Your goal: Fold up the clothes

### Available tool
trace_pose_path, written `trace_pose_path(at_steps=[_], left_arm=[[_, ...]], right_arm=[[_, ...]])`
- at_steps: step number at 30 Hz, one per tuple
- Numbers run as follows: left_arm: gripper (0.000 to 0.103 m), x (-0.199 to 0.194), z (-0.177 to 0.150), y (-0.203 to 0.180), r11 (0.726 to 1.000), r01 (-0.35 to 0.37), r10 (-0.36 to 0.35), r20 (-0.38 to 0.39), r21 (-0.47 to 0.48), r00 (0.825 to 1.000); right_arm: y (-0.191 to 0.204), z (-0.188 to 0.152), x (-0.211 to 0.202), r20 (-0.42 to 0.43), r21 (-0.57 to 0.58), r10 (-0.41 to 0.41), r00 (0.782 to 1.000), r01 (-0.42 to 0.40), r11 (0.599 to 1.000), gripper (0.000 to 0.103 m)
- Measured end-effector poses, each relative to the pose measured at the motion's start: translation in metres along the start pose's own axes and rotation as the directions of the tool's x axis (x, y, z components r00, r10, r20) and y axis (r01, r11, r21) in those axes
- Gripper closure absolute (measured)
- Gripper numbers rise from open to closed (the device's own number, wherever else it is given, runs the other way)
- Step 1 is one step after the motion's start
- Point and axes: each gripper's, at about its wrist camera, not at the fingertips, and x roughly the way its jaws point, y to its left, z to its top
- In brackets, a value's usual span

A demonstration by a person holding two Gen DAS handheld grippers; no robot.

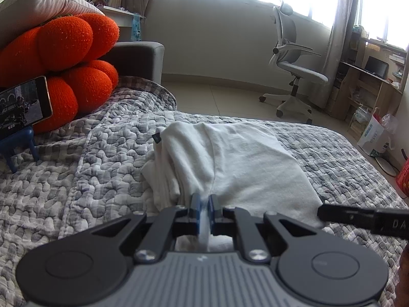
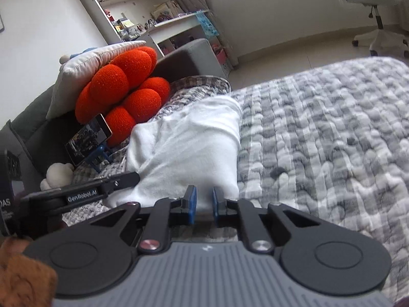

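On my left wrist view, the left gripper (image 1: 203, 200) has its 2 blue pads pressed nearly together with a strip of white fabric pinched between them, so it has hold of the near edge of the white garment (image 1: 237, 158). That garment lies partly folded on the grey and white quilt (image 1: 84, 179) covering the bed, bunched into thicker layers on its left side where a small dark tag (image 1: 156, 138) sticks up, and lying flatter toward the right. From the right wrist view, the right gripper (image 2: 203, 206) has its jaws parted a little, with a clear gap between the blue pads; the garment's near edge (image 2: 204, 192) sits in that gap, but I cannot see the pads pressing on it, so I read this one as let go. The 2 grippers are close together at the same near edge, and each shows in the other's view as a black finger: the right one (image 1: 363, 220) at the right side of the left view, the left one (image 2: 102, 186) lying against the cloth's left corner. Beyond the garment, at the head of the bed, an orange cushion (image 1: 66, 58) sits under a pale pillow (image 1: 38, 2), with a phone (image 1: 23, 105) leaning on a blue stand (image 1: 18, 148) in front of it. A white office chair (image 1: 294, 64) stands on the tiled floor by the window.
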Motion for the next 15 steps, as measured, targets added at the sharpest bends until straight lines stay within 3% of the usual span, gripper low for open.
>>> trace_pose_path(at_steps=[4, 9, 12, 15], left_arm=[[0.094, 0.001, 0.0, 0.001, 1.0, 0.005, -0.005, -0.001, -0.002, 1.0], [0.094, 0.002, 0.0, 0.001, 1.0, 0.009, -0.009, -0.001, -0.002, 1.0], [0.094, 0.002, 0.0, 0.001, 1.0, 0.012, -0.012, -0.001, -0.001, 1.0], [0.094, 0.002, 0.0, 0.001, 1.0, 0.013, -0.013, -0.002, -0.001, 1.0]], right_arm=[[0.004, 0.022, 0.014, 0.016, -0.058, -0.024, 1.0, 0.024, 0.998, 0.076], [-0.008, 0.032, 0.048, -0.027, -0.077, -0.05, 0.998, 0.047, 0.996, 0.075], [-0.007, 0.037, 0.05, -0.051, -0.086, -0.061, 0.997, 0.057, 0.995, 0.075], [0.004, 0.044, 0.046, -0.016, -0.143, -0.091, 0.996, 0.088, 0.986, 0.071]])
